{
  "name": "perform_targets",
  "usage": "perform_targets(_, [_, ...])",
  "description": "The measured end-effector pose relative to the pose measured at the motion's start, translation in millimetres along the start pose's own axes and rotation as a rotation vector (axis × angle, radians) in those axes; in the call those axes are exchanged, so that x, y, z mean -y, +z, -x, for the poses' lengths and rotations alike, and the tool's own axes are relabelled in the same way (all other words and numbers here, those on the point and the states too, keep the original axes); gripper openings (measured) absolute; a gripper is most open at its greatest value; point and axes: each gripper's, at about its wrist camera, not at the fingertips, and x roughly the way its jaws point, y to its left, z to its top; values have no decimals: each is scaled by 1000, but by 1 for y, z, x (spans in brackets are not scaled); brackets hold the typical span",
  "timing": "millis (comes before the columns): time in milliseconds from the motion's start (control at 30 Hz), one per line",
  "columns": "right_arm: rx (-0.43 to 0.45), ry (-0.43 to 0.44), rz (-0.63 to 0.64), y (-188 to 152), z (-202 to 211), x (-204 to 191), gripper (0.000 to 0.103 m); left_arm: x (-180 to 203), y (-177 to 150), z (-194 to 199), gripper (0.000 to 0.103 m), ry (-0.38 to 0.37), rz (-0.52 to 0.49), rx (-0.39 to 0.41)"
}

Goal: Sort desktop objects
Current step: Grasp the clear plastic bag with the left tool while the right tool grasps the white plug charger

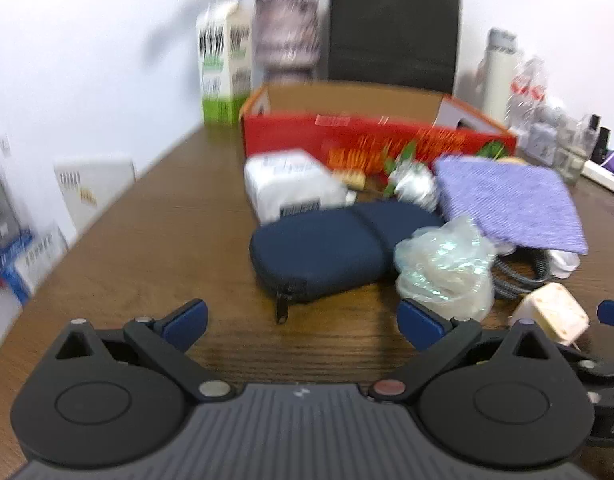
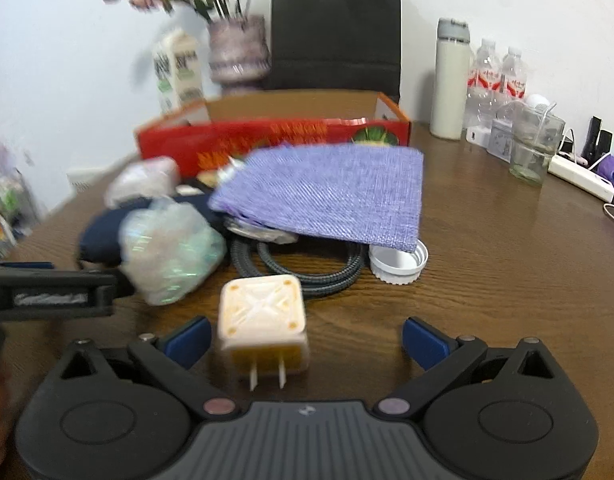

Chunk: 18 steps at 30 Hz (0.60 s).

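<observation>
A pile of clutter lies on the brown table before an open red box. It holds a navy zip case, a crumpled plastic bag, a purple cloth, a white packet, a grey braided cable, a white lid and a cream plug adapter. My left gripper stands open just short of the navy case. My right gripper is open too, with the adapter lying loose between its fingers by the left one.
Behind the box stand a milk carton, a flower vase and a black paper bag. At the back right are a white flask, water bottles, a glass jar and a power strip.
</observation>
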Motion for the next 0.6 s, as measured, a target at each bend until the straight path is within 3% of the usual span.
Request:
perform_targets(67, [37,47,6,-2,15,4,101,6,-1,13,103,-18,-18,50])
perform_targets(167, [72,46,40,4,26,5,96,12,5,26,103,-95,-3,88])
perform_targets(233, [77,33,59,7,26,5,89,18,11,29,103,-141,-4,100])
perform_targets(300, [68,39,68,7,23,4,75,25,17,28,103,-187,-29,100])
perform_targets(333, [60,49,68,7,20,4,74,31,19,27,103,-206,-45,99])
perform_targets(433, [43,70,66,4,15,-1,71,48,19,18,102,-205,-74,84])
perform_targets(500, [42,88,66,2,13,-4,58,52,14,10,98,-196,-69,55])
perform_targets(600, [35,90,67,0,8,-7,53,49,8,3,73,-204,-37,27])
